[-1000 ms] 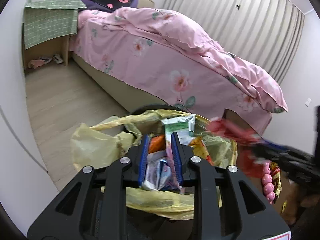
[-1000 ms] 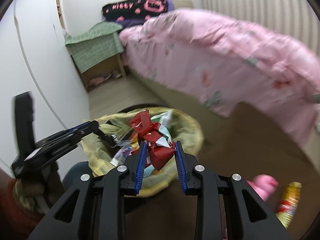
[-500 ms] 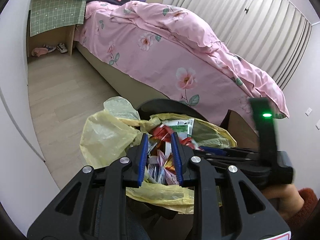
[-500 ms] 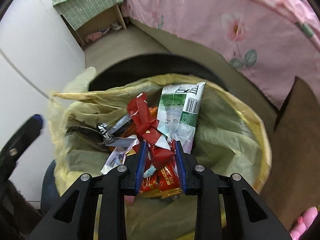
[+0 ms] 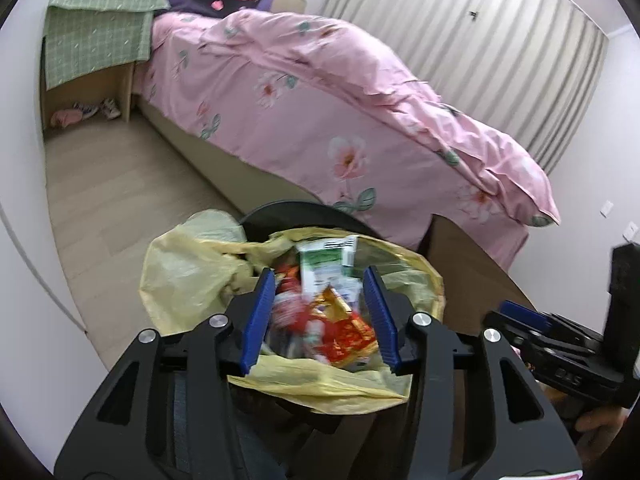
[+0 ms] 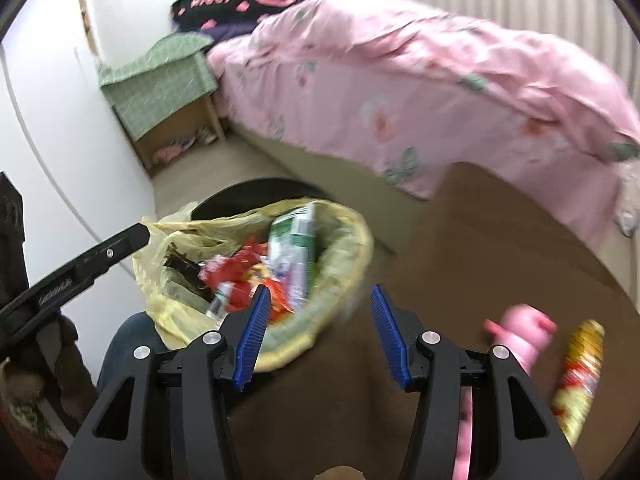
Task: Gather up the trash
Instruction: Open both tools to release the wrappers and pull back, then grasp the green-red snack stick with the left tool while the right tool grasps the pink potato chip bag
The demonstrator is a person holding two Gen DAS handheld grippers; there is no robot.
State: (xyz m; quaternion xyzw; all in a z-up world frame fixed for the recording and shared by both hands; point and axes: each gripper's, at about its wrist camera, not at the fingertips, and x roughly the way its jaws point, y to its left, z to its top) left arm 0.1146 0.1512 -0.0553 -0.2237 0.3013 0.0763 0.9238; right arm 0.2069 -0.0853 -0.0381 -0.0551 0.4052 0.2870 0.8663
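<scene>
the right gripper (image 6: 316,332), jaws opening and empty, sits beside the yellow-lined trash bin (image 6: 352,240), nearer than the left gripper (image 5: 320,316), also opening over the bin, to the yellow snack packet (image 6: 580,376) lying lengthwise at its lower right.

Soft daylight — motion blur, fisheye.
</scene>
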